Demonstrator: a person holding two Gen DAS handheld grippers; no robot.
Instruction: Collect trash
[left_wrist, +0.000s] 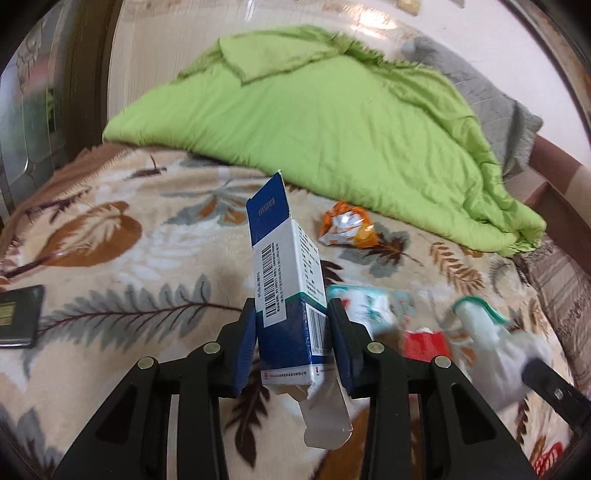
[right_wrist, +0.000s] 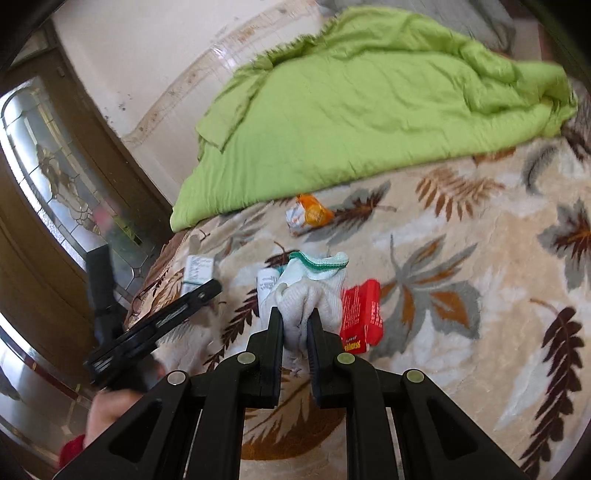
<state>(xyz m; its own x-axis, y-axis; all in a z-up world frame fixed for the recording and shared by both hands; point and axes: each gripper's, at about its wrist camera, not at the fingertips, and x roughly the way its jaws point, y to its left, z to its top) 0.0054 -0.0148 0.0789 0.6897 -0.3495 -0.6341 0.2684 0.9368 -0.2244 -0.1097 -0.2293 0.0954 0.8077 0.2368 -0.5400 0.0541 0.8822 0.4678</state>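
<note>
1. In the left wrist view we see our left gripper (left_wrist: 291, 325) at the bottom centre of the frame, clamped on a blue-and-white carton (left_wrist: 286, 280); the carton stands nearly upright between the blue pads (left_wrist: 245, 350), with its top flap open and a torn flap hanging below.
2. In the right wrist view our right gripper (right_wrist: 295, 321) sits at the lower centre, its fingers pinched on a white knit glove (right_wrist: 306, 295) with a green-trimmed cuff.
3. The same glove appears blurred at the lower right of the left view (left_wrist: 491, 332).
4. An orange snack wrapper (left_wrist: 347, 229) lies on the leaf-patterned blanket (left_wrist: 129, 258), right of centre, near the edge of the green quilt (left_wrist: 332, 110).
5. A red packet (right_wrist: 362, 317) lies on the blanket just right of the glove in the right view.
6. A white-and-teal wrapper (left_wrist: 369, 306) lies just right of the carton in the left view.
7. A dark flat object (left_wrist: 18, 317) rests at the left edge of the left view; we cannot tell what it is.
</note>
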